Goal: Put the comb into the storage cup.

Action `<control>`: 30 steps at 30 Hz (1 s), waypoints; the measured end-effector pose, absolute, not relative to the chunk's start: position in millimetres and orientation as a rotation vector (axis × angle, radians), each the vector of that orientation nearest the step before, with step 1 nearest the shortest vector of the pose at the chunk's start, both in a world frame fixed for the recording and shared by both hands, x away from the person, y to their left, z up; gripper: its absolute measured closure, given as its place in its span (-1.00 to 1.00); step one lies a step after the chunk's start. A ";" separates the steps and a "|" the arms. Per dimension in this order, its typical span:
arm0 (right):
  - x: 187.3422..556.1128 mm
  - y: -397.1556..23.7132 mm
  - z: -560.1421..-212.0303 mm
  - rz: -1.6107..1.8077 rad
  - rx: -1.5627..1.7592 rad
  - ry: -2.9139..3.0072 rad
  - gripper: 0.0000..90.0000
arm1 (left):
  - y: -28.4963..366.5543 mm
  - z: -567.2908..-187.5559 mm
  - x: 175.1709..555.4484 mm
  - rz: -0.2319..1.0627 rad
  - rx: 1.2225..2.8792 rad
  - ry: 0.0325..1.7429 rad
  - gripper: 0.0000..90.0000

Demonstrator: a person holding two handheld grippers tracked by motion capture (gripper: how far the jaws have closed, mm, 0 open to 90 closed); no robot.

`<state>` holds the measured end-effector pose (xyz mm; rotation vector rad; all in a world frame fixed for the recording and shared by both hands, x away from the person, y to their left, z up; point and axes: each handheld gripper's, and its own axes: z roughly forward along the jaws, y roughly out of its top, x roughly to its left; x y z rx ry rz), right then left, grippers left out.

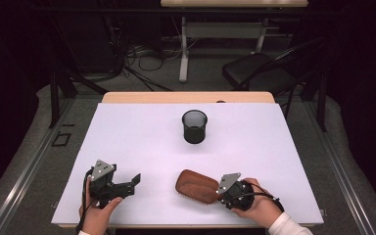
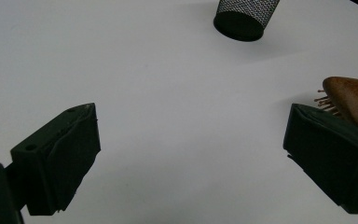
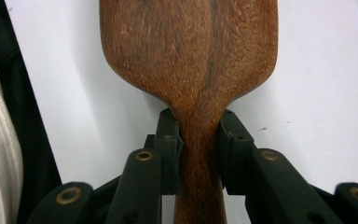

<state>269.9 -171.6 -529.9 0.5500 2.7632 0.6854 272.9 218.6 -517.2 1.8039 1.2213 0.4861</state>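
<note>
A wooden hairbrush (image 1: 197, 186) lies bristles down near the table's front edge, right of the middle. My right gripper (image 1: 223, 188) is shut on its handle, and in the right gripper view the two black jaws clamp the narrow neck of the hairbrush (image 3: 200, 140) just below the wide head. My left gripper (image 1: 133, 182) rests at the front left with its jaws spread wide and only bare table between them. The left gripper view has the left gripper (image 2: 191, 154) open, and the brush head (image 2: 352, 98) with its bristles peeks out beyond the right-hand jaw.
A black mesh cup (image 1: 195, 126) stands upright at the middle of the white table (image 1: 142, 137), and its base is in the left gripper view as the mesh cup (image 2: 244, 18). Beyond the table are a black chair (image 1: 259, 71), cables and another desk's legs.
</note>
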 end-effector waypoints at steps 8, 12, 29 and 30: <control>271.8 -171.2 -527.6 0.741 0.564 2.728 0.61 | 218.9 -517.2 273.0 0.484 1.802 1.223 -0.92; 272.9 -170.3 -526.7 0.759 0.576 2.711 0.61 | 219.3 -517.2 273.1 0.486 1.802 1.224 -0.92; 277.8 -168.3 -523.0 0.825 0.629 2.614 0.61 | 219.9 -517.3 273.3 0.482 1.800 1.225 -0.91; 278.5 -168.2 -522.6 0.828 0.631 2.608 0.61 | 220.0 -517.4 273.3 0.481 1.800 1.225 -0.91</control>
